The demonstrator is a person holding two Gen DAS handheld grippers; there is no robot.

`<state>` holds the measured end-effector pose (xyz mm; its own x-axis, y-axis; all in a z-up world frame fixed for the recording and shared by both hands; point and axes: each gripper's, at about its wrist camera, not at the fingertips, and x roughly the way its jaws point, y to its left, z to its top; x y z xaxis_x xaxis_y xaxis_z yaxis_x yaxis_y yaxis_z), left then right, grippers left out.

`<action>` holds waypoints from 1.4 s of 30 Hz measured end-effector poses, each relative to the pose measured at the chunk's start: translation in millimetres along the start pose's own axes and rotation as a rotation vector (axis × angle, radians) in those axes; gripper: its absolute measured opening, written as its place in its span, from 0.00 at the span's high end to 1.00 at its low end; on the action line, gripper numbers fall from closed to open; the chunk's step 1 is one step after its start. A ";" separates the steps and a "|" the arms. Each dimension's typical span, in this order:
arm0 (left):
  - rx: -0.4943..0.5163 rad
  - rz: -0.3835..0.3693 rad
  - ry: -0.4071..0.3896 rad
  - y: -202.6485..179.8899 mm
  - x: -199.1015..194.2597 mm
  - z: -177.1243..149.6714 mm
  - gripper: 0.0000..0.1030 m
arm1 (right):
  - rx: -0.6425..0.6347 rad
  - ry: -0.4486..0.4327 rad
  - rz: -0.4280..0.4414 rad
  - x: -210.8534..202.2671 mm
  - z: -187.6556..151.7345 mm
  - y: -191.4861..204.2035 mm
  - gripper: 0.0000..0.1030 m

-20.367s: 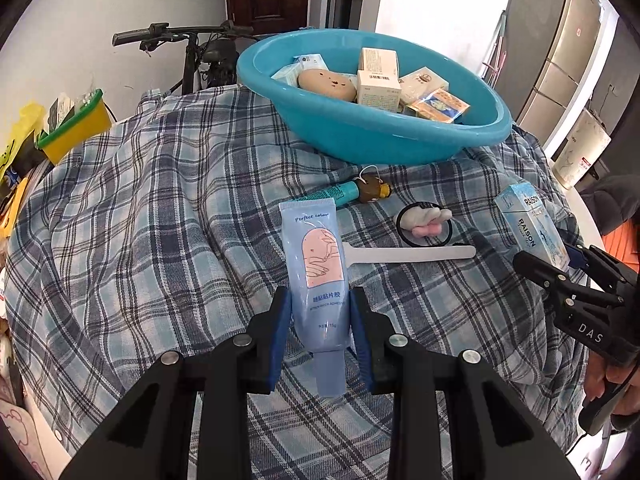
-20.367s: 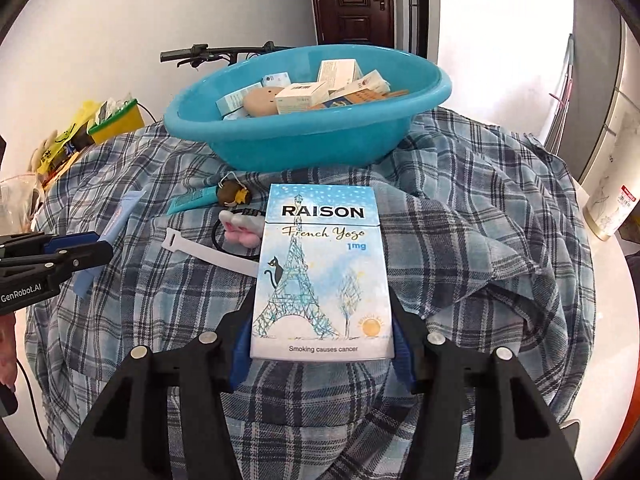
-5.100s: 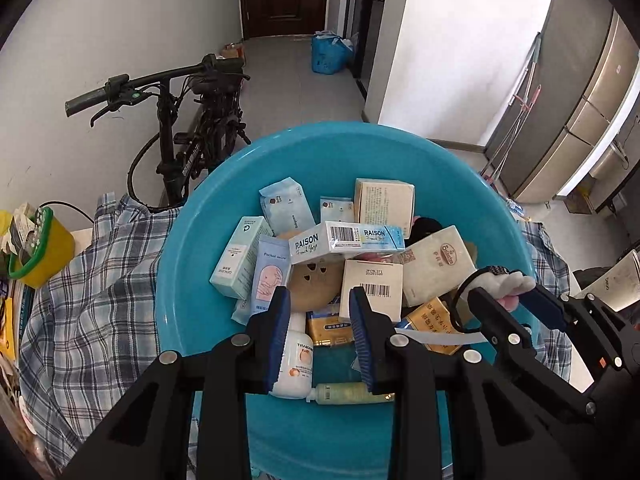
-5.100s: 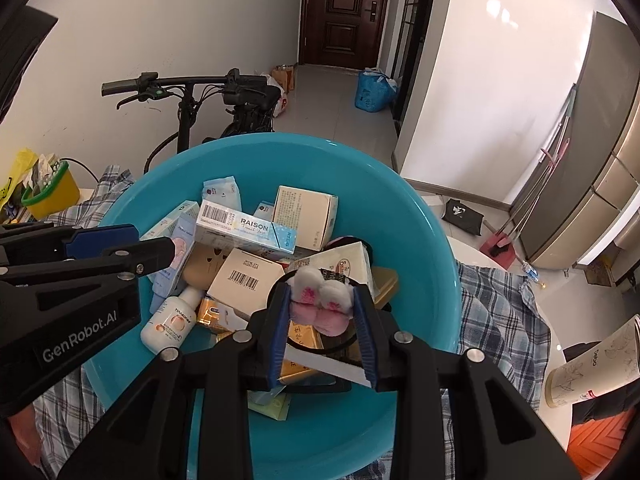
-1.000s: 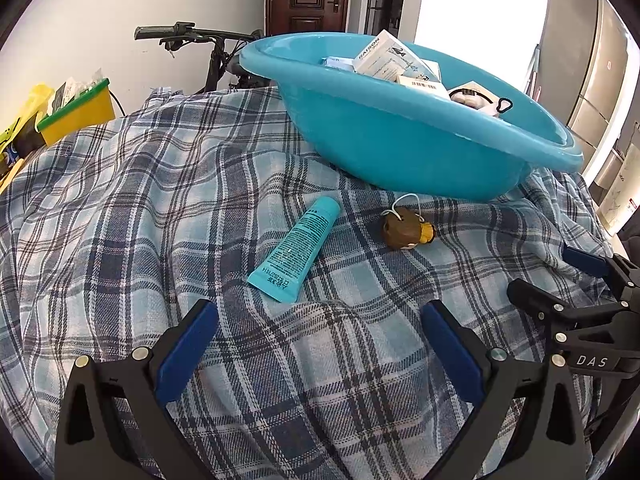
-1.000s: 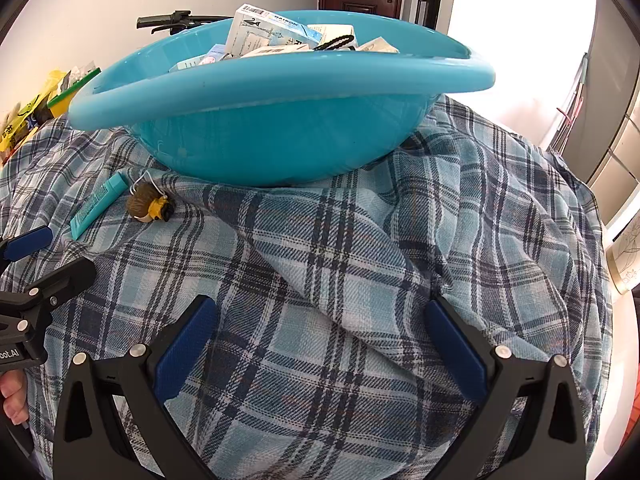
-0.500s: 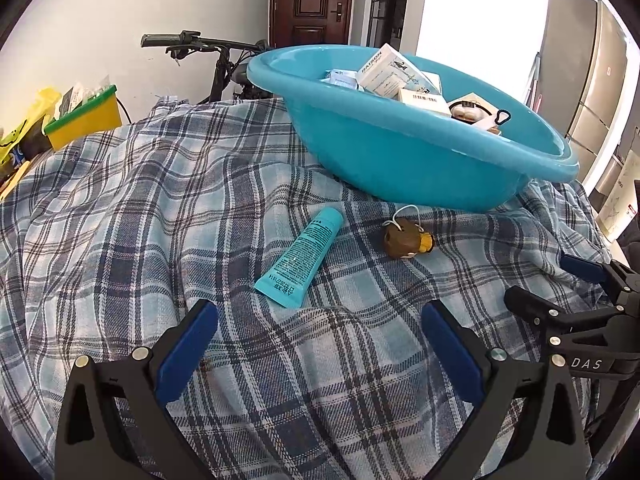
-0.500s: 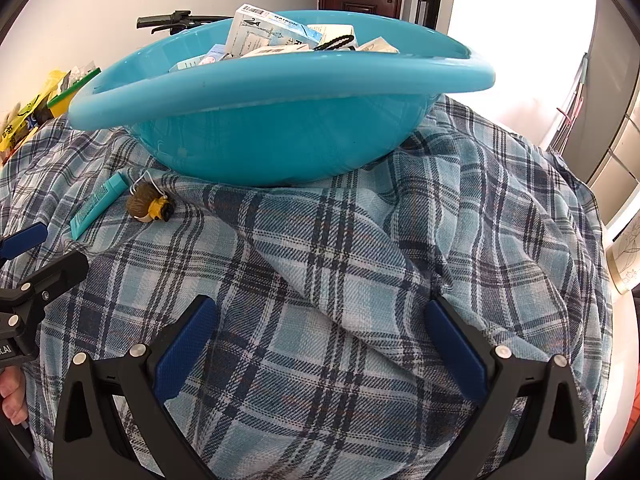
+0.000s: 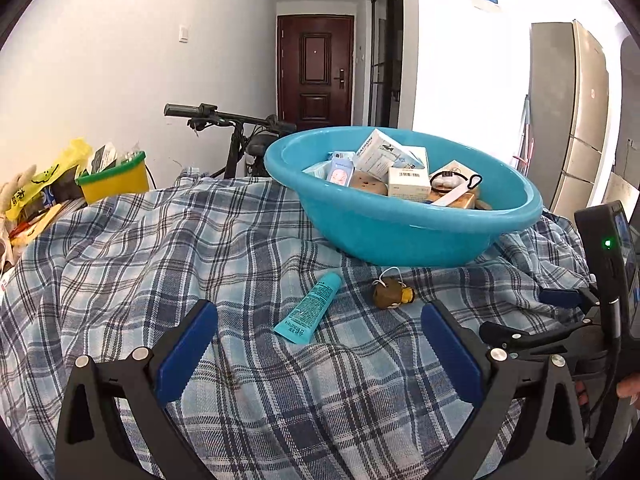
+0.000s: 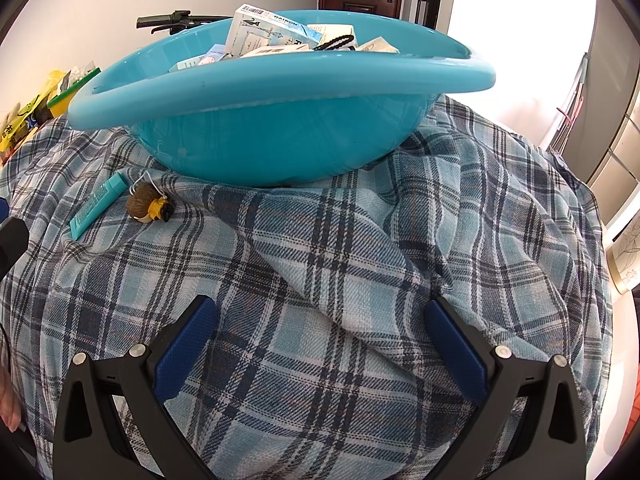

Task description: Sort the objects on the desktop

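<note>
Surface (image 9: pixel 120 264): draped in blue plaid cloth, rumpled; carries everything below.
Basin (image 9: pixel 400 236): teal plastic wash basin at 12 o'clock from the left tongs, filled with small cartons, a hair tie and sachets; sorting looks mostly done.
Right tongs (image 10: pixel 320 340): blue pads spread wide, nothing between them; only bare cloth ahead, basin wall at 12 o'clock. Both loose items sit well off at 10 o'clock.
Left tongs (image 9: pixel 320 344): blue pads spread wide, holding nothing; hovers low over the cloth.
Teal tube (image 9: pixel 310 308): lies flat on the cloth, outside the basin, just ahead of the left tongs at 12 o'clock and between the lines of its two pads. Long axis runs from 7 to 1 o'clock, crimped end nearest the tongs, cap end toward the basin.
Brown keychain toy (image 9: pixel 390 294): small, with a white loop of cord, yellow bit at one end; just beside the tube at its 3 o'clock, apart from it, near the basin foot.
Nearer arm: left, clearly; tube is almost in line with it.
Judgement: next grasp likely the tube, pads closing across its narrow width; a slight twist would square the pads to its slant.
</note>
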<state>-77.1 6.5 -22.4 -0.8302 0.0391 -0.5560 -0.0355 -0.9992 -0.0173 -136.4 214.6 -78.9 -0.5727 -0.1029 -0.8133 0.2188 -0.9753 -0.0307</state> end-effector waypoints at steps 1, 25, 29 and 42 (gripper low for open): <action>0.007 -0.012 0.010 -0.5 2.3 0.3 0.00 | 0.001 0.000 0.000 -0.4 -0.5 -0.1 0.00; 0.092 -0.146 0.451 20.3 100.8 24.6 0.39 | -0.003 -0.123 0.141 -71.9 11.6 -14.3 0.00; 0.127 -0.140 0.467 13.8 107.7 25.6 0.58 | -0.002 -0.129 0.174 -85.9 10.6 -9.0 0.10; 0.157 -0.132 0.444 30.3 86.5 32.5 0.78 | -0.018 -0.063 0.324 -87.3 24.4 45.5 0.50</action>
<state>-168.0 -20.2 -44.0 -0.4966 0.1251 -0.8589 -0.2358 -0.9718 -0.0052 -95.7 174.5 4.9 -0.5187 -0.4193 -0.7450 0.4108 -0.8865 0.2130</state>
